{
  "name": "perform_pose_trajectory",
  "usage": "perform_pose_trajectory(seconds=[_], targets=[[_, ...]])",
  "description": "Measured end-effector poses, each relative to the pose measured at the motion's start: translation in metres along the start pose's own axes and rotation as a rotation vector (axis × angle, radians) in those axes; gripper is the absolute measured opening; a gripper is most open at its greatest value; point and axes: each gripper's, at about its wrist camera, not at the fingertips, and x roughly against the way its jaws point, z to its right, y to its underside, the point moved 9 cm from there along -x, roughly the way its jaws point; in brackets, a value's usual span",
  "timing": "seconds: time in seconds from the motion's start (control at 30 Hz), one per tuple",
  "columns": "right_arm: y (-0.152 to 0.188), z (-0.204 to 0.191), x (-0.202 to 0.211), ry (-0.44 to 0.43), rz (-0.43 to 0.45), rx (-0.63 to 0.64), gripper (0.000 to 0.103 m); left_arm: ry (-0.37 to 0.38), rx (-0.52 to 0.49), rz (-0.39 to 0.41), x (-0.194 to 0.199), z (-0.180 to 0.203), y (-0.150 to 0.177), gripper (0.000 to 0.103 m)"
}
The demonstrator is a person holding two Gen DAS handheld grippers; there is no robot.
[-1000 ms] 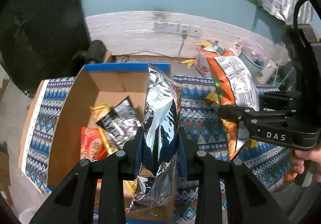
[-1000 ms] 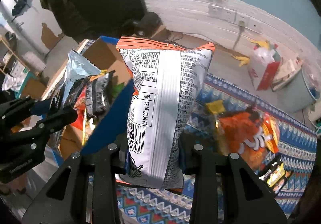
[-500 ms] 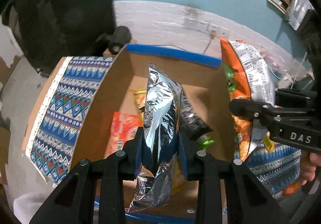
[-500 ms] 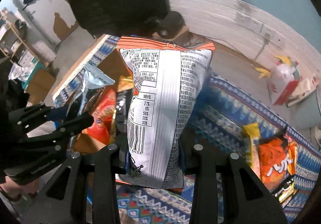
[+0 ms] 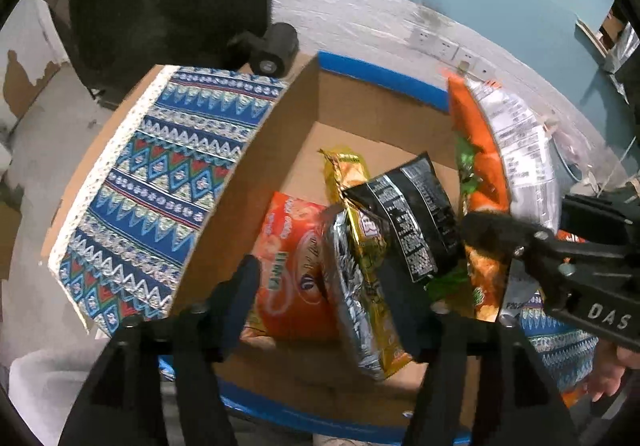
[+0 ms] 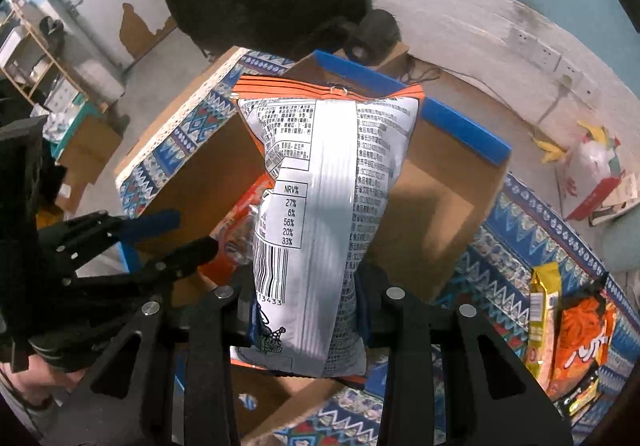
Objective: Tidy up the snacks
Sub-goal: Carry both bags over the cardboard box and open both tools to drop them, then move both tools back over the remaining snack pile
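Note:
A cardboard box [image 5: 248, 182] with blue-taped rims stands on the patterned cloth. My left gripper [image 5: 324, 286] is open above the box. The silver foil bag [image 5: 352, 302] lies loose in the box among an orange pack [image 5: 288, 266], a yellow pack [image 5: 348, 174] and a black pack [image 5: 416, 214]. My right gripper [image 6: 308, 294] is shut on an orange and white chip bag [image 6: 320, 206], held upright over the box [image 6: 440, 206]. That bag also shows at the right of the left wrist view [image 5: 500, 150].
The patterned cloth [image 5: 160, 186] covers the table. More snack packs [image 6: 568, 334] lie on the cloth right of the box. A black speaker [image 5: 276, 50] stands behind the box. A red and white bag [image 6: 592, 174] sits on the floor by the wall.
My left gripper opened and let the silver foil bag drop into the box. My right gripper carried the chip bag left, over the box.

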Motion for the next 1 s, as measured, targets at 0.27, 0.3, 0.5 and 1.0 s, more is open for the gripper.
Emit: perform_pose_trajectory(seconds=[0.27,0.3,0.5,1.0], targets=[[0.005,-0.006,-0.010,-0.017,-0.037,-0.020,0.045,-0.039,-0.022,0.017,0.013,-0.005,-0.001,0.074],[0.005,-0.005,-0.009,-0.013,-0.036,-0.022,0.047,-0.040,-0.024,0.018,0.015,-0.005,-0.001,0.074],[0.008,0.006,0.006,0.009,-0.005,-0.039,0.063,-0.040,-0.036,0.029,0.021,0.005,-0.002,0.078],[0.034,0.063,0.059,0.038,0.088,-0.103,0.074,0.007,-0.171,-0.017,0.014,0.087,0.008,0.079]])
